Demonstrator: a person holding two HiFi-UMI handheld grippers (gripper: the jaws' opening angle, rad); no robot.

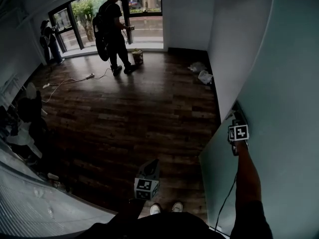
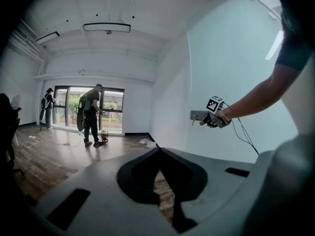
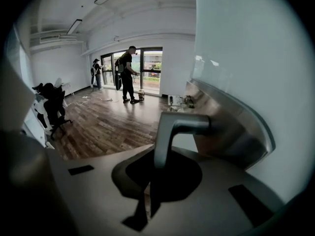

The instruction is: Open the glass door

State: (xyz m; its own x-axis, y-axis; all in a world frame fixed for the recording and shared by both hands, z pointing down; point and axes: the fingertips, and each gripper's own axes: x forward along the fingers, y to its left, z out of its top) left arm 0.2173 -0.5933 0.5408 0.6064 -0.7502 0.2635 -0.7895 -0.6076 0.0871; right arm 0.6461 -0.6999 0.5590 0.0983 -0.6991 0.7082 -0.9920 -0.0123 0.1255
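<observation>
Wooden floor [image 1: 149, 108]; right claw [image 3: 155, 168] clamps lever handle [image 3: 182, 124] on glass door [image 3: 246, 58].

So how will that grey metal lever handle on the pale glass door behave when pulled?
The grey metal lever handle looks rigid and probably won't flex in the right claw. Its smooth finish could be slippery. The pale glass door is tall, likely heavy to swing.
</observation>
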